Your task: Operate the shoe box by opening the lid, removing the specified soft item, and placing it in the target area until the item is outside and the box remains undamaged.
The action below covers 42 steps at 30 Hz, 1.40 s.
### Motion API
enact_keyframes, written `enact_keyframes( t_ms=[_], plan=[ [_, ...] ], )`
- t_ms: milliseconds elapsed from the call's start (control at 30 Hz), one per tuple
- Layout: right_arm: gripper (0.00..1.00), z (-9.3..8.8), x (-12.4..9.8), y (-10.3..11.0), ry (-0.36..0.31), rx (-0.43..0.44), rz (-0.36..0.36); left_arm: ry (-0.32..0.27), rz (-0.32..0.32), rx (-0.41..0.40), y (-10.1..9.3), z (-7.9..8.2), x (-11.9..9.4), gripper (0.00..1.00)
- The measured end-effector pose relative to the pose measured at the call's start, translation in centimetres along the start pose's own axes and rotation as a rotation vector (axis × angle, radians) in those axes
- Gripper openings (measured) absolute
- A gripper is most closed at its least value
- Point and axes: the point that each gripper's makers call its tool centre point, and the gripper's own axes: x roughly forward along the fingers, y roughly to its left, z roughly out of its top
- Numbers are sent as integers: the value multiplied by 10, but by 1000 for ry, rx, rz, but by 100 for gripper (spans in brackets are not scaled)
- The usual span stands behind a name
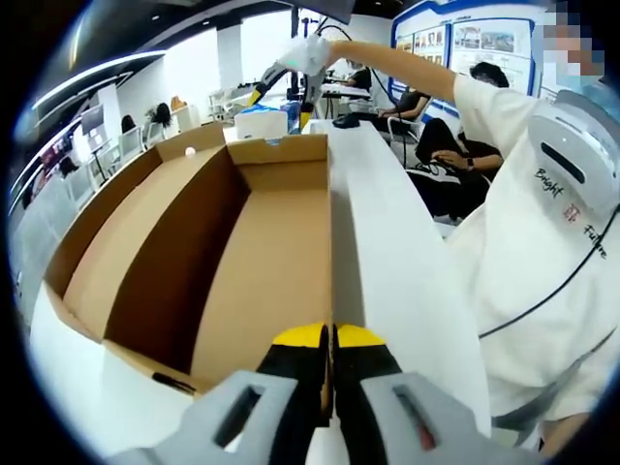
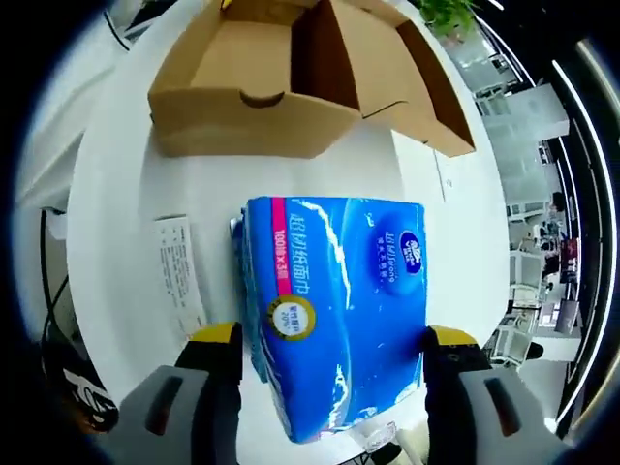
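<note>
The brown cardboard shoe box [image 1: 242, 252] lies open on the white table [image 1: 387, 252], its inside bare and its lid flap [image 1: 126, 223] folded out to the left. My left gripper [image 1: 329, 339] is shut on the top edge of the box's near right wall. In the right gripper view, a blue soft tissue pack [image 2: 339, 291] sits between the yellow-tipped jaws of my right gripper [image 2: 334, 337], which is shut on its sides above the table, outside the box [image 2: 262, 107]. Beyond the box's far end, the right gripper [image 1: 281, 108] is held by a gloved hand over the pack [image 1: 260, 124].
A white paper slip [image 2: 179, 276] lies on the table [image 2: 116, 194] left of the pack. The person [image 1: 542, 232] in a white shirt stands at the table's right side. People sit at desks [image 1: 436, 136] behind. A green plant [image 2: 446, 15] stands past the box.
</note>
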Motion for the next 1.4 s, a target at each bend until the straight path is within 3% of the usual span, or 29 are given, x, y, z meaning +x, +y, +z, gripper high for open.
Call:
enact_keyframes(
  t_ms=[333, 367, 500, 533, 667, 833, 1033, 1167, 1400],
  plan=[
    [77, -2, -11, 1, -64, 80, -4, -4, -1, 0, 0, 0, 0, 1],
    [77, 1, -12, 4, -97, 107, 11, -3, -1, 0, 0, 0, 0, 1],
    [77, 4, -16, 4, -121, 147, 6, -1, 0, 0, 0, 0, 0, 1],
    [76, 6, -17, 5, -133, 194, 7, -2, 0, 0, 0, 0, 0, 1],
    [70, 18, -27, 5, -199, 186, 0, -3, -1, 2, 0, 0, 0, 1],
    [69, 31, -38, 1, -271, 174, -52, -7, -3, 6, 0, 0, 0, 1],
    [67, 48, -44, -8, -423, 283, -91, -9, -1, 9, 0, 0, 0, 1],
    [64, 64, -50, -8, -523, 289, -96, -9, 0, 9, 0, 0, 0, 1],
    [57, 68, -71, -35, -707, 512, -196, -11, 1, 10, 0, 0, -1, 1]
  ],
)
